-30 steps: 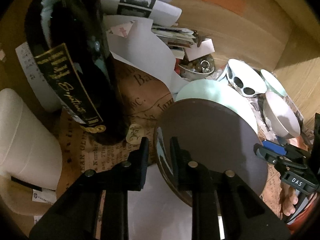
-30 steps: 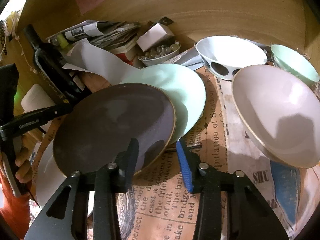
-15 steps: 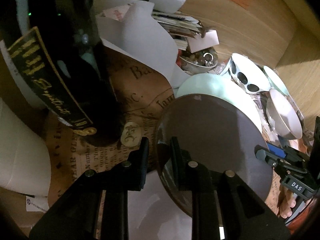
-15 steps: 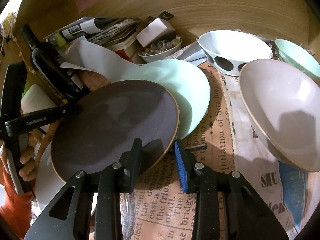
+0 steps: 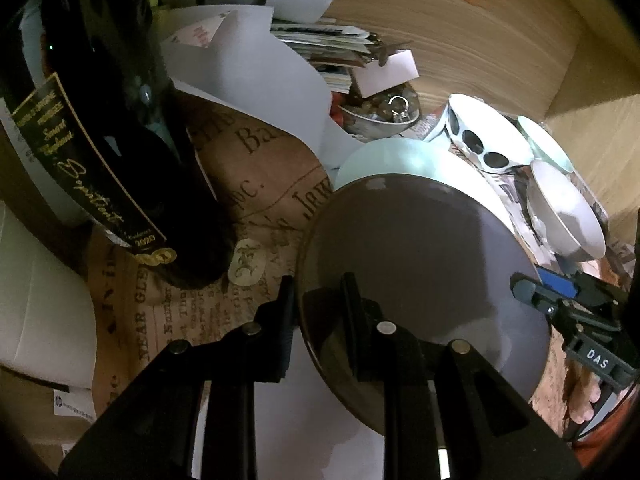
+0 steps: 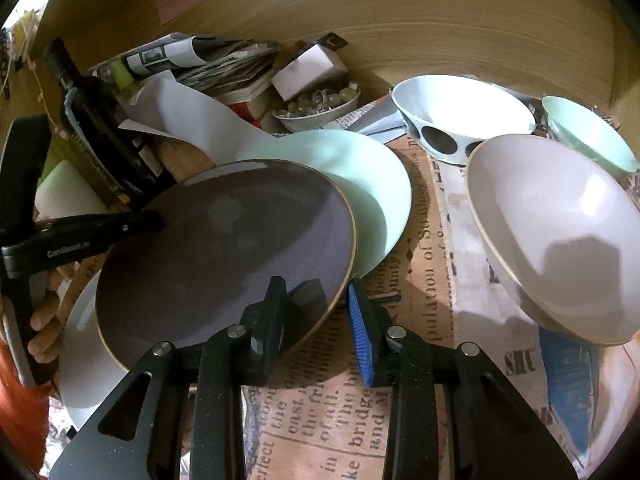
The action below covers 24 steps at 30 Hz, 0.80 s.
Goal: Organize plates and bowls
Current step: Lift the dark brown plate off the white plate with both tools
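Two grippers meet at the dark plate (image 6: 224,248): the left gripper (image 5: 318,312) stays clamped on its rim, holding it tilted over the mint plate (image 6: 360,176); the right gripper (image 6: 316,320) has just narrowed around the near edge, pads not yet pressing.

Free room: strip of newsprint-covered counter (image 6: 432,240) between the mint plate (image 6: 372,176) and the pale bowl (image 6: 560,232); open from the near edge toward the far wall, wide enough for a gripper.

Obstacles, left side: dark bottle (image 5: 120,132) stands upright just beside the dark plate (image 5: 420,264); only a narrow gap of paper between them. White cylinder (image 5: 36,312) blocks the near left.

Far side: loose white sheet (image 6: 188,120), stacked papers (image 6: 224,68), small dish of beads (image 6: 320,104).

Right: spotted bowl (image 6: 460,112) and mint bowl (image 6: 588,136) crowd close together behind the pale bowl; no passage between them.
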Each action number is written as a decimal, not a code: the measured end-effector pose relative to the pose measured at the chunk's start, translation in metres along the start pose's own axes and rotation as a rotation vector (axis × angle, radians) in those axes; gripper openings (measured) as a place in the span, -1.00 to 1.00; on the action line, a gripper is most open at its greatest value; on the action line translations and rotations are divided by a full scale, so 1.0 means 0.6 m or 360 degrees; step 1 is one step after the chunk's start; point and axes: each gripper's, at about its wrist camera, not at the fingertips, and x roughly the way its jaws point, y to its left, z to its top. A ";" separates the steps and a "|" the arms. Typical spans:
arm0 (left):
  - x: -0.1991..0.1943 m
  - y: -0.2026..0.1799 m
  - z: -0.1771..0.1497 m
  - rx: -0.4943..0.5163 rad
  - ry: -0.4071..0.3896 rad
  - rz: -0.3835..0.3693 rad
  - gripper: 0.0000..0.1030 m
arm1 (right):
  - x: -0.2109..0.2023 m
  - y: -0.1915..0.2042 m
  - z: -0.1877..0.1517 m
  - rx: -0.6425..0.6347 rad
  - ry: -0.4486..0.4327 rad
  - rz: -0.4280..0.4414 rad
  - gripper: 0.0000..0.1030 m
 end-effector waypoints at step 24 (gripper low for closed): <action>-0.068 -0.044 -0.056 -0.0034 -0.0192 0.0070 -0.58 | -0.056 -0.003 -0.012 -0.0024 -0.0081 0.0027 -0.45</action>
